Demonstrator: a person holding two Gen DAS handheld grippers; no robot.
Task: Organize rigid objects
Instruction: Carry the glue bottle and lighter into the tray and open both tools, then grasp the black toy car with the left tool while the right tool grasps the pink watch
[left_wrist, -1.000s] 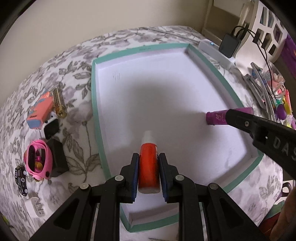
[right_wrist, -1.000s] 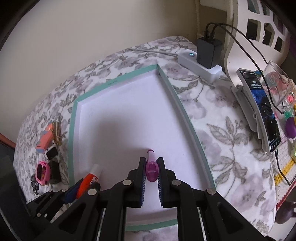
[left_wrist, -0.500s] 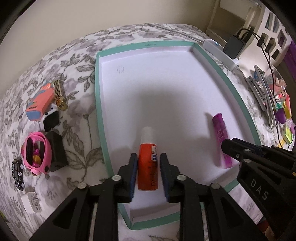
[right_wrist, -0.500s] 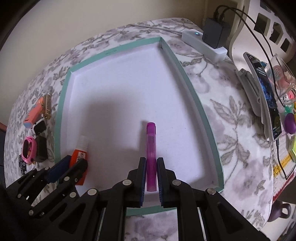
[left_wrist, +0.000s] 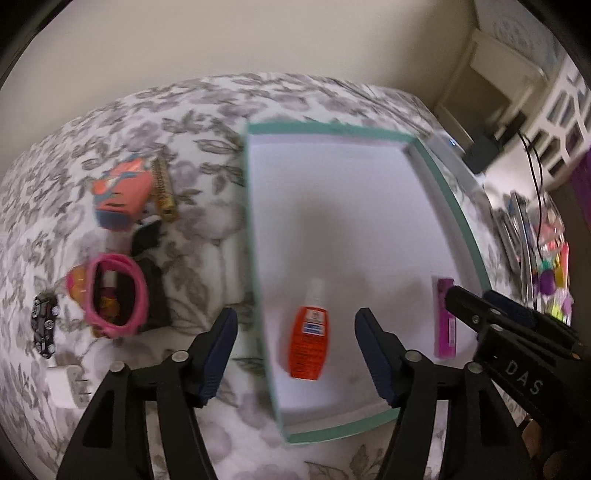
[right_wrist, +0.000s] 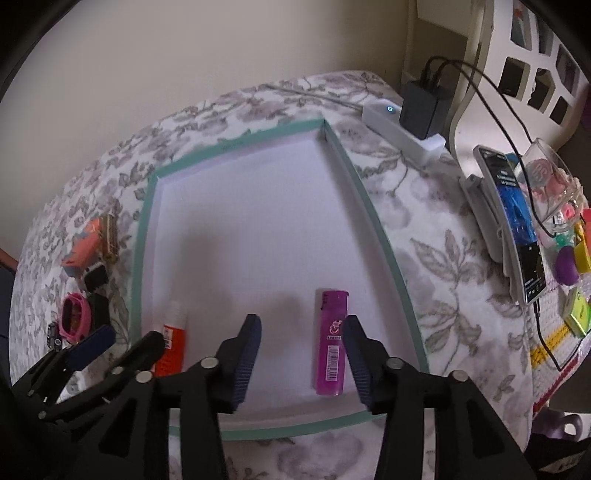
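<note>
An orange glue bottle (left_wrist: 308, 339) with a white cap lies flat in the white tray with the teal rim (left_wrist: 458, 221), near its left wall. My left gripper (left_wrist: 295, 325) hovers above it, its jaws opening, pads well apart from the bottle. A purple lighter (right_wrist: 330, 343) lies flat in the tray (right_wrist: 380, 236) near the right wall. My right gripper (right_wrist: 301, 325) is over it, jaws opening, the lighter close to the right finger but free. The lighter (left_wrist: 445, 321) and right gripper (left_wrist: 476, 299) show in the left wrist view; the bottle (right_wrist: 173, 343) and left gripper (right_wrist: 131, 336) in the right.
Left of the tray on the floral cloth lie an orange-blue toy (left_wrist: 122, 195), a gold piece (left_wrist: 162, 188), a pink round toy (left_wrist: 114, 295), a small black car (left_wrist: 44, 325) and a white plug (left_wrist: 66, 384). To the right are a power strip (right_wrist: 402, 129), a phone (right_wrist: 517, 229) and coloured items.
Both grippers went from shut to wide apart, letting go of the glue bottle and the lighter, which now lie on the tray floor. The left gripper rose and rolled.
</note>
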